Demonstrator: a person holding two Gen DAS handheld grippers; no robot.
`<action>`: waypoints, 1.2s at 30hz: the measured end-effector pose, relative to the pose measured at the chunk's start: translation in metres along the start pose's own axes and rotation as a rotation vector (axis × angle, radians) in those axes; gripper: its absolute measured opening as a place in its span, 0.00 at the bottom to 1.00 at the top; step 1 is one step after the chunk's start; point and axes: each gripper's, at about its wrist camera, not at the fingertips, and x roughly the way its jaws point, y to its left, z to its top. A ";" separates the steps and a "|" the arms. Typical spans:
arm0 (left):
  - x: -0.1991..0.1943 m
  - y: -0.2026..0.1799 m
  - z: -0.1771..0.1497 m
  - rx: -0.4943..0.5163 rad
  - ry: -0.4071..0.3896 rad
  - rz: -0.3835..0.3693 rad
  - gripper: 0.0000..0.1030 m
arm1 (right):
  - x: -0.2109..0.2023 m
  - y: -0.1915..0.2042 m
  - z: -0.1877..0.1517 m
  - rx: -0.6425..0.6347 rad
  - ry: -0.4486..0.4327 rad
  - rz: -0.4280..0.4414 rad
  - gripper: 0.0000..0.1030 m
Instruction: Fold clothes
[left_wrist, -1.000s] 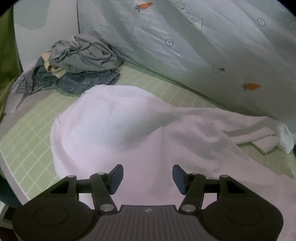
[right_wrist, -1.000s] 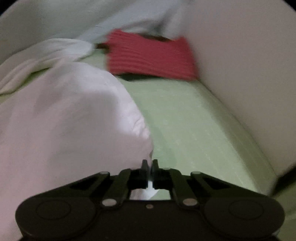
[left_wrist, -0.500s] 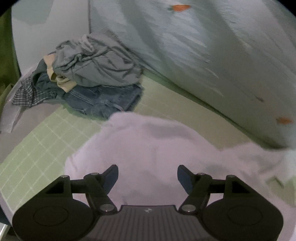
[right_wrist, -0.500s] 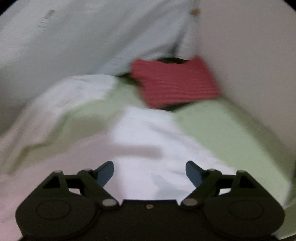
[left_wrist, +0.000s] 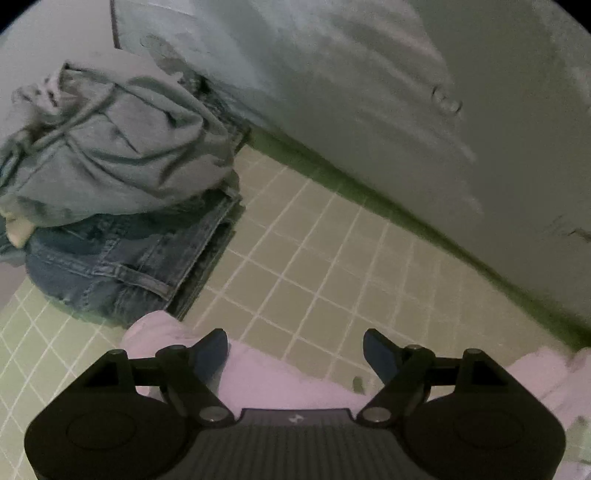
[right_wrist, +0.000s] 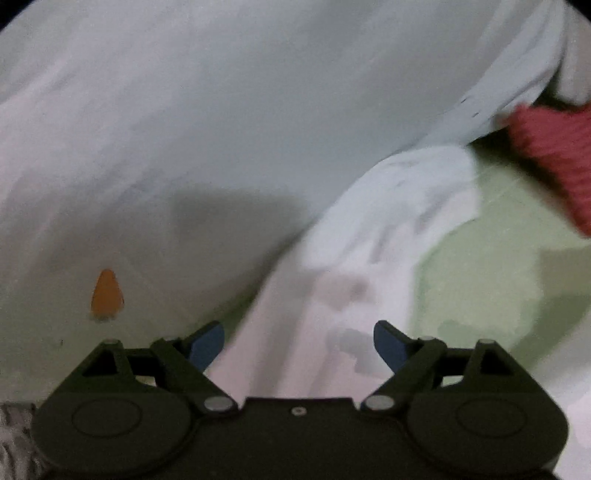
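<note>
**White garment released, both grippers clear of it**

The right gripper (right_wrist: 298, 345), which a second ago was pinched shut on the edge of the soft white cotton garment (right_wrist: 369, 236), is now seen with its jaws still opening wide and nothing held; the white cloth lies beneath and between them but is not pressed by the pads. The left gripper (left_wrist: 295, 350) is likewise opening, wider than a second ago, and is empty, with the near edge of the garment (left_wrist: 258, 373) just under its fingers. Since then the left view has been carried off the middle of the garment towards its edge, so that the pile of crumpled grey and blue denim clothes (left_wrist: 110, 184) now lies just beyond that edge. A fold is judged to have been laid and let go; a fresh grasp on another edge is probably called for.

The garment is spread on the pale green checked bed sheet (left_wrist: 314, 266), beside the light blue carrot-printed quilt (right_wrist: 184, 129), with the red ribbed knitted cloth (right_wrist: 554, 155) beyond its far end.

Most of the garment is cut off in both views, so its folded shape cannot be judged. The right view is blurred, and the quilt's print is barely readable.
</note>
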 end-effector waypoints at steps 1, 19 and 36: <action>0.006 -0.001 -0.002 -0.002 0.014 0.023 0.79 | 0.012 0.004 -0.001 -0.002 0.020 -0.013 0.86; -0.045 -0.008 -0.062 0.130 0.044 0.049 0.79 | -0.121 -0.123 -0.116 -0.150 0.134 -0.155 0.01; -0.010 0.008 -0.024 -0.010 0.115 0.095 0.84 | -0.131 -0.102 -0.087 -0.169 -0.065 -0.267 0.78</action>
